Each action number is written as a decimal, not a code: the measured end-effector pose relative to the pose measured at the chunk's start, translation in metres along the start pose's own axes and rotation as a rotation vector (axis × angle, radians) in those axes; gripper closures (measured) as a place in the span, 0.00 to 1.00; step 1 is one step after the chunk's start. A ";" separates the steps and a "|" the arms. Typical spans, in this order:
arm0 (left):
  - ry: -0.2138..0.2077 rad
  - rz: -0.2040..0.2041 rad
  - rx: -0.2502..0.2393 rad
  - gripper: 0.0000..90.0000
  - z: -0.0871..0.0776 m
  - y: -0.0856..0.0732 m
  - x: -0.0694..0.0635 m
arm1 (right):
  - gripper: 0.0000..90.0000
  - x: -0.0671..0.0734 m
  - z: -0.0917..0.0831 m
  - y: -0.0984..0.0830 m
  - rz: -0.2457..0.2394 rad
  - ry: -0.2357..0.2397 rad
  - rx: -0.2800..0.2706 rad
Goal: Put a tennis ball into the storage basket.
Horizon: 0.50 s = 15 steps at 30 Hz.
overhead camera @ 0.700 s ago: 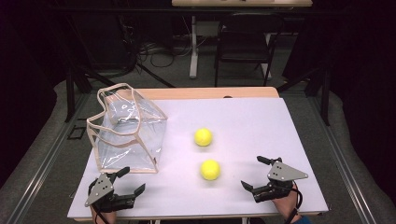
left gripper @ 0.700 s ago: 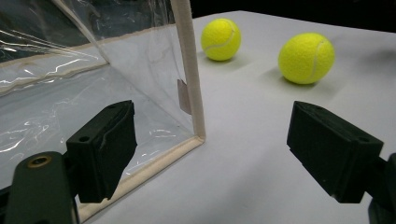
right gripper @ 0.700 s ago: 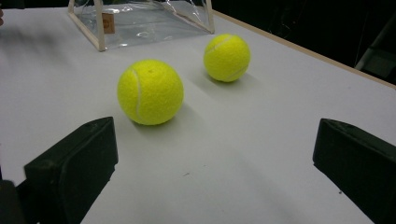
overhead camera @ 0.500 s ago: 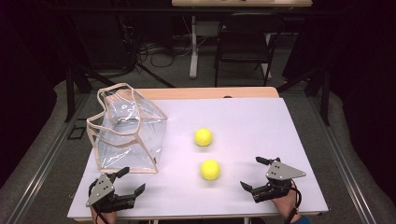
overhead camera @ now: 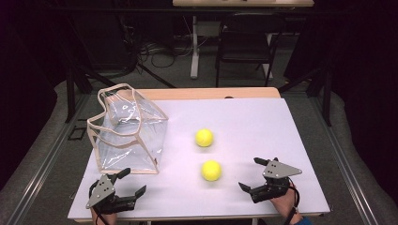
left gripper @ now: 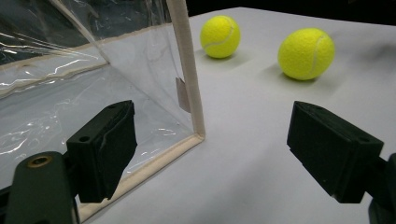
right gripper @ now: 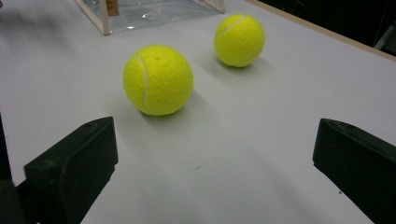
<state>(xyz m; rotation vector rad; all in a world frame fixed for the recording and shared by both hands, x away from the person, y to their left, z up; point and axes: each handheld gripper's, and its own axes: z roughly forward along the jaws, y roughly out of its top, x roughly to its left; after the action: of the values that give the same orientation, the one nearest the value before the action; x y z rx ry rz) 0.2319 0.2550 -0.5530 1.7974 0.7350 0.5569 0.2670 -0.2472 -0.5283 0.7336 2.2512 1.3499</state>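
Note:
Two yellow tennis balls lie on the white table: the near ball [overhead camera: 211, 170] [right gripper: 158, 80] [left gripper: 306, 53] and the far ball [overhead camera: 204, 138] [right gripper: 239, 40] [left gripper: 220, 36]. A clear plastic bag [overhead camera: 129, 136] [left gripper: 70, 70] with beige trim and handles stands upright at the left. My left gripper [overhead camera: 131, 182] [left gripper: 210, 154] rests open near the front left edge, just in front of the bag's near corner. Open too, my right gripper [overhead camera: 251, 174] [right gripper: 210, 163] sits at the front right, its jaws facing the near ball a short way off. Nothing is between either pair of jaws.
The white table top [overhead camera: 263, 126] has a wooden strip along its far edge. Beyond it stand a dark chair [overhead camera: 244, 42] and a table leg [overhead camera: 193, 47], with cables on the floor. Dark metal rails run along both sides of the table.

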 end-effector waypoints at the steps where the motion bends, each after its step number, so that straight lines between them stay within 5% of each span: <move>1: -0.006 -0.002 0.000 0.18 0.000 0.000 0.000 | 0.00 0.000 0.001 0.001 0.002 0.012 0.014; 15: -0.006 -0.007 0.003 0.18 0.001 -0.001 0.001 | 0.00 0.006 0.012 0.015 0.007 0.041 0.083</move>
<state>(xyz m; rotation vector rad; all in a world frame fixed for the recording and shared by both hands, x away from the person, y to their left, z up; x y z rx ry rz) 0.2331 0.2557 -0.5544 1.7982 0.7380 0.5458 0.2726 -0.2290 -0.5212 0.7487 2.3508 1.2920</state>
